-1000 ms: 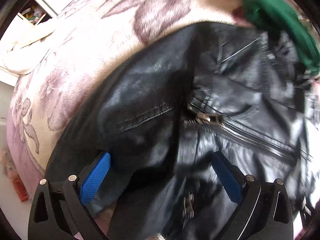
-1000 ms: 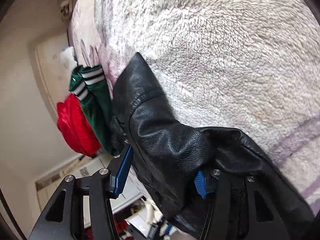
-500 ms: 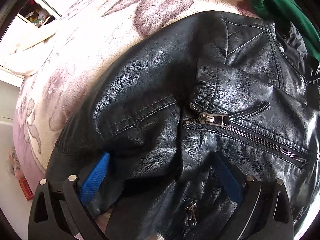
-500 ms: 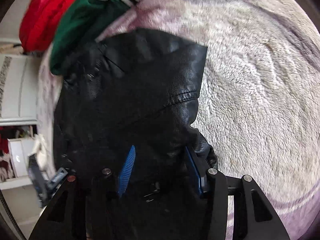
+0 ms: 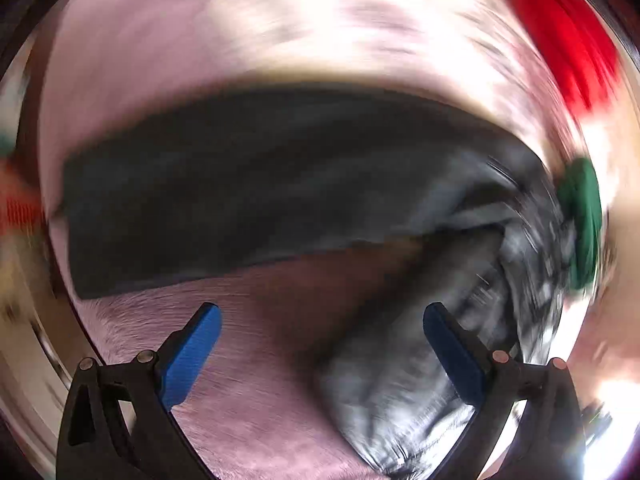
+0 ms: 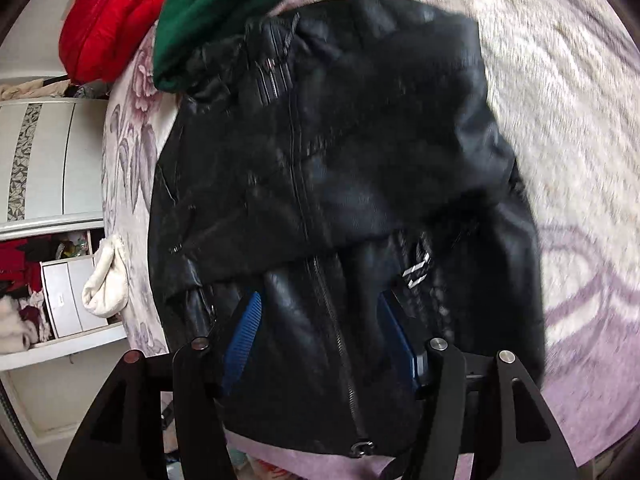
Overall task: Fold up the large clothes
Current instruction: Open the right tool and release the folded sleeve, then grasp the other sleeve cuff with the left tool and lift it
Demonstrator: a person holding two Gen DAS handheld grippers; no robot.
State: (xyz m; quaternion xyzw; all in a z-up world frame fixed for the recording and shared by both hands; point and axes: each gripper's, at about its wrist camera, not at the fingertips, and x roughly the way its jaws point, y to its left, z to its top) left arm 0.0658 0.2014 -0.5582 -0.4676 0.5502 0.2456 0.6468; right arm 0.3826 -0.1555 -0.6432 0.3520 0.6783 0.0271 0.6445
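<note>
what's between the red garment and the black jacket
The green garment lies between the red garment and the black leather jacket, overlapping its collar; right wrist view.

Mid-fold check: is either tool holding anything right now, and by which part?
Left tool: open, nothing between its fingers. Right tool: its fingers straddle the black leather jacket at the hem by the zipper; whether they grip it cannot be told.

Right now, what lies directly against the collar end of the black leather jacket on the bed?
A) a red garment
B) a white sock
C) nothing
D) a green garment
D: in the right wrist view the green garment overlaps the collar end of the black leather jacket; the red garment lies beyond it.
</note>
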